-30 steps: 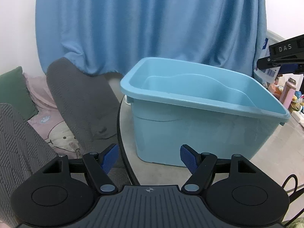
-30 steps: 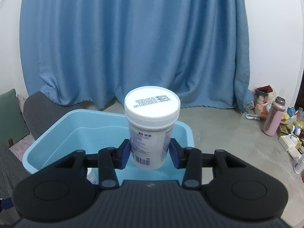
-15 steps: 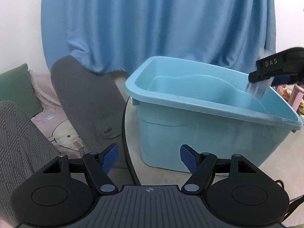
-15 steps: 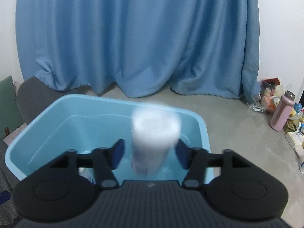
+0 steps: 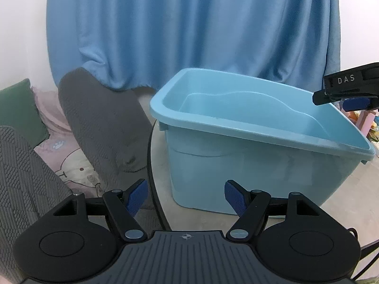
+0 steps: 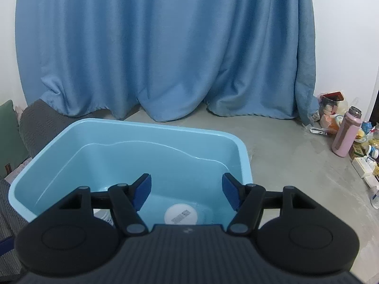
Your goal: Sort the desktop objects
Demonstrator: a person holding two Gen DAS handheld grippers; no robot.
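The left tongs (image 5: pixel 186 197) hang spread and empty at the counter (image 5: pixel 163 189) edge, facing the outside wall of the blue bin (image 5: pixel 248 165). To their right, the right tongs (image 6: pixel 186 193) have changed: a second ago they were clamped on a white jar, half a second ago the jar was a blur dropping out of them, and now they stand released above the bin. The white jar (image 6: pixel 181 217) sits lid-up on the bin floor right below them. That likely finishes this item's sorting, so the right tongs are free to fetch another.

Count: one bin; one white jar plainly seen, plus part of one more pale object (image 6: pixel 103 215) at the bin's left, too hidden to name; two tongs, both empty
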